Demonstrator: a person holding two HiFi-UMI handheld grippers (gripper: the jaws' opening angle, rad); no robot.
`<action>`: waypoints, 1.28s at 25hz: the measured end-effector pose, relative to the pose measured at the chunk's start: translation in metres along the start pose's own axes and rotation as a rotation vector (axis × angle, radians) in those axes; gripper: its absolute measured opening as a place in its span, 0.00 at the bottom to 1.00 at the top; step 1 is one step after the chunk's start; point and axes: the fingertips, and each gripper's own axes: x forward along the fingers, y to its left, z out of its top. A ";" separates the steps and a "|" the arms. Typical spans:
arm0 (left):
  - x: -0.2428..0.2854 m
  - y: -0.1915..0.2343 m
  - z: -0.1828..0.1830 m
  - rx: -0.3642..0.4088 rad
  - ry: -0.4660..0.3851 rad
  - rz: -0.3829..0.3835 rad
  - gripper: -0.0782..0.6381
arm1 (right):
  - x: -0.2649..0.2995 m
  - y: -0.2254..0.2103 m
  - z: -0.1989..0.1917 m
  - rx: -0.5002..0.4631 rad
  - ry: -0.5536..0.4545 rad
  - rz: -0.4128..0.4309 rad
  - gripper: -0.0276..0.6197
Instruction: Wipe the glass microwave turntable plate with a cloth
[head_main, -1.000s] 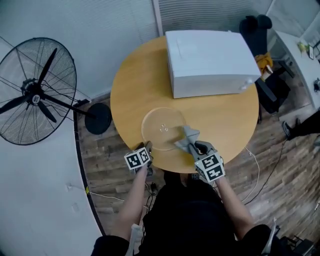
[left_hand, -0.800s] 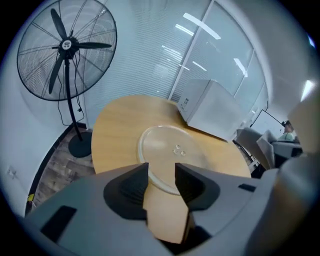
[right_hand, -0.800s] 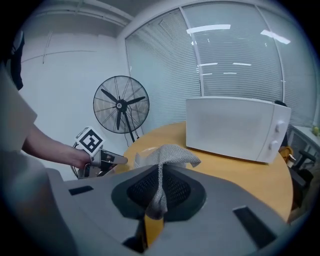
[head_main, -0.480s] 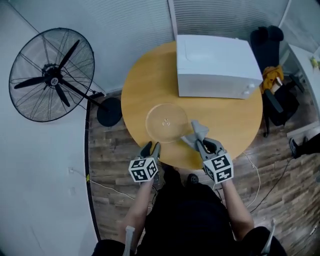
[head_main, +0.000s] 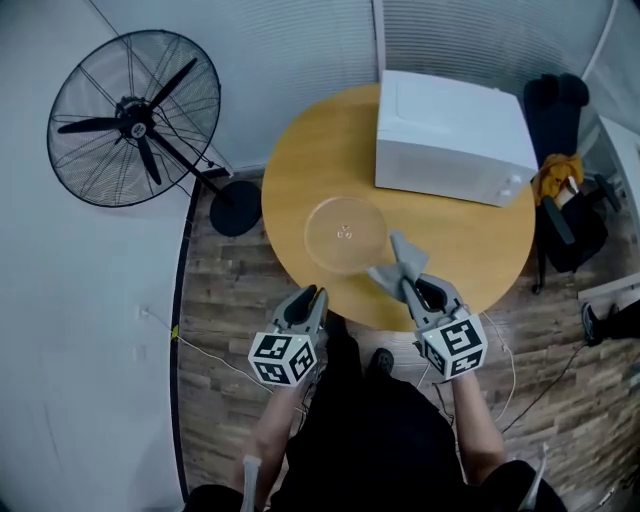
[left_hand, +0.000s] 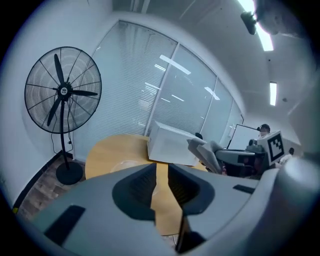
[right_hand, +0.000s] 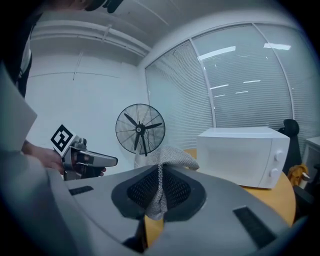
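An office: blinded glass walls (left_hand: 185, 95), desk chair (head_main: 555, 100).

In the right gripper view the grey woven cloth (right_hand: 170, 156) hides the black pedestal fan's (right_hand: 140, 127) stand, and the right tongs (right_hand: 161, 169) cover part of the cloth's lower folds.

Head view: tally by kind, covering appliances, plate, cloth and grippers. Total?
microwave: 1
floor fan: 1
glass turntable plate: 1
cloth: 1, clamped in the right gripper
grippers: 2; the left gripper has just been closing its jaws, with nothing between them
total: 6
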 end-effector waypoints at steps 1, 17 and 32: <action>-0.006 -0.004 0.004 0.004 -0.017 0.001 0.20 | -0.004 0.003 0.002 -0.003 -0.008 0.004 0.08; -0.040 -0.068 0.034 0.050 -0.126 -0.062 0.11 | -0.033 0.029 0.014 -0.051 -0.048 0.084 0.08; -0.052 -0.060 0.042 0.046 -0.142 -0.058 0.11 | -0.039 0.037 0.023 -0.026 -0.076 0.060 0.07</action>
